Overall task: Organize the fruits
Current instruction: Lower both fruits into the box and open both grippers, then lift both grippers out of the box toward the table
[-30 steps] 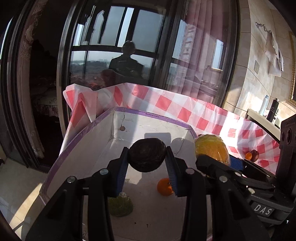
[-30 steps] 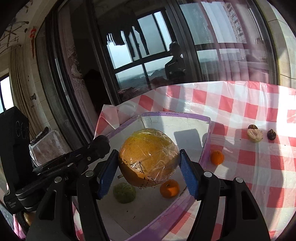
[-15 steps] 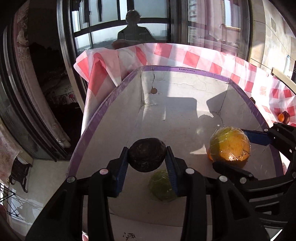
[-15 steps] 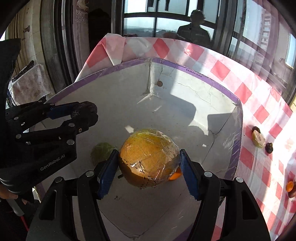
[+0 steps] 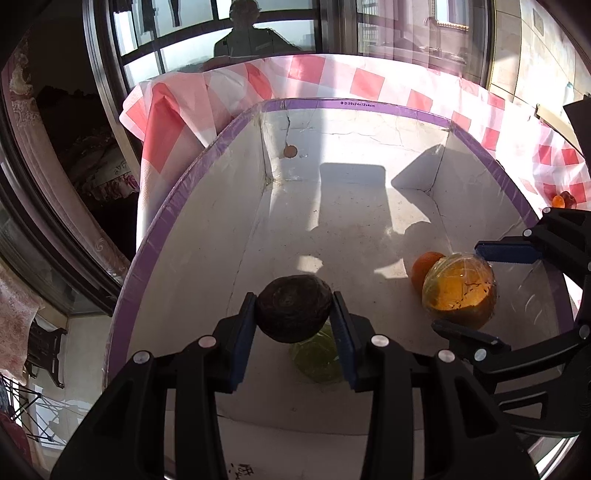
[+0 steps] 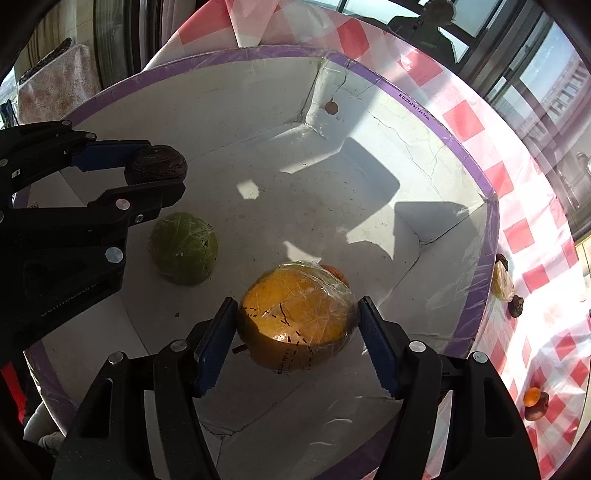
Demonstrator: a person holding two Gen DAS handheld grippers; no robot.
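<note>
Over the box (image 5: 369, 110), left gripper (image 5: 294, 314) pinching dark fruit (image 5: 293, 310), right gripper (image 6: 297, 325) angled down, jaws opening around wrapped orange fruit (image 6: 295, 317).

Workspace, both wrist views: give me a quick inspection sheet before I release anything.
Surface: red-checked cloth over the table.
Job's things: white box with purple rim; green fruit and small orange on its floor; dark fruit; wrapped orange fruit.
Clutter: several small fruits on the cloth outside the box.
Grippers: left tool shut on the dark fruit; right tool around the wrapped orange fruit, jaws opening.
Cables: nothing seen.
Surroundings: windows, curtains, tiled wall.
</note>
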